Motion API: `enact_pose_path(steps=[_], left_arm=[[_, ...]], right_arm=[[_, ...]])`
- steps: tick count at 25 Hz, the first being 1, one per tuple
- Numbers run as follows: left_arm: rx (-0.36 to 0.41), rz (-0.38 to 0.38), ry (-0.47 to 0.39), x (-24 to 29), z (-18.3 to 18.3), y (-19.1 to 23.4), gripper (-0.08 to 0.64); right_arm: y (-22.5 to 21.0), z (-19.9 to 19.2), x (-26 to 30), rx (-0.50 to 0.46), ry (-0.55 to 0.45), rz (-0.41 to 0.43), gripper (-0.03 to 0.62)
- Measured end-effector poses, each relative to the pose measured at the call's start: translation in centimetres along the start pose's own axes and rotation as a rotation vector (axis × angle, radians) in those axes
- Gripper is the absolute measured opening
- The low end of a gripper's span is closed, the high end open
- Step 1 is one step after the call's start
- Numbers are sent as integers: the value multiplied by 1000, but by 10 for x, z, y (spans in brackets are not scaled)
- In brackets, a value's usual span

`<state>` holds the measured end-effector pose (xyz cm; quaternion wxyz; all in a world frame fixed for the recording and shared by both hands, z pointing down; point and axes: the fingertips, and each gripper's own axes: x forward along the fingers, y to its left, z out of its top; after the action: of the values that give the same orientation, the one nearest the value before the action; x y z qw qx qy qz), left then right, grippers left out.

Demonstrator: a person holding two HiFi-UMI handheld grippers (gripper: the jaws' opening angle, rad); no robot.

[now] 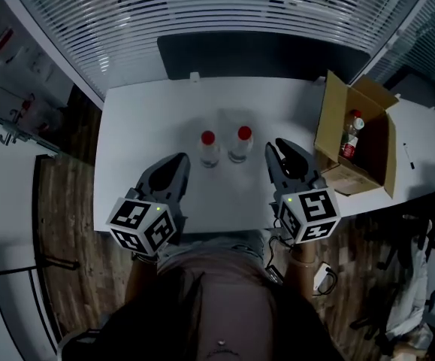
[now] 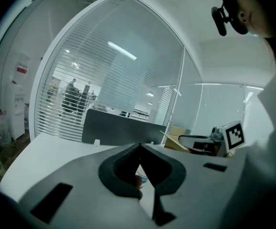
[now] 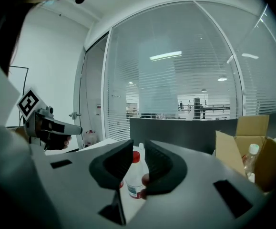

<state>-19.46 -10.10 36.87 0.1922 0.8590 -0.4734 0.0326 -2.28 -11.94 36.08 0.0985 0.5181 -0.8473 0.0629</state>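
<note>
Two clear bottles with red caps stand side by side on the white table (image 1: 149,111), the left bottle (image 1: 209,148) and the right bottle (image 1: 240,144). My left gripper (image 1: 181,161) hovers near the table's front, just left of the left bottle, its jaws shut with nothing in them. My right gripper (image 1: 279,150) is just right of the right bottle, with its jaws a narrow gap apart and empty. In the right gripper view a bottle (image 3: 134,176) shows through the gap of the right gripper (image 3: 138,149). In the left gripper view the left gripper (image 2: 139,146) has its tips touching.
An open cardboard box (image 1: 330,122) lies at the table's right end with bottles (image 1: 350,135) inside. A dark divider panel (image 1: 262,55) runs along the far edge, with blinds behind glass beyond it. A small white object (image 1: 194,76) sits at the far edge.
</note>
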Motion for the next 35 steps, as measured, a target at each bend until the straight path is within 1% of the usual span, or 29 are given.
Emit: enact_pose_path(steps=[4,8,15,20,26,35], left_arm=[[18,-23,8,3,-2,-9,8],[31,-31,17,6,-3,-17,8],[13,-76,8,11,-2,-33,8],[17,-101,19,21,-3,-47,8],[20,-129,27,39,-4,-71,8],[19,-184,33,82,0,-123,8]], right_arm=[[-3,2,-17,18,-19,-28,69],[-5,5,-29,28,-35,-42,67],[-11,6,-47,79,-67,-50,67],[-22,8,-56,69,-67,-68,67],[-49,7,-71,54,-63,-117,67],[-116,8,-99,50,-54,-211,69]])
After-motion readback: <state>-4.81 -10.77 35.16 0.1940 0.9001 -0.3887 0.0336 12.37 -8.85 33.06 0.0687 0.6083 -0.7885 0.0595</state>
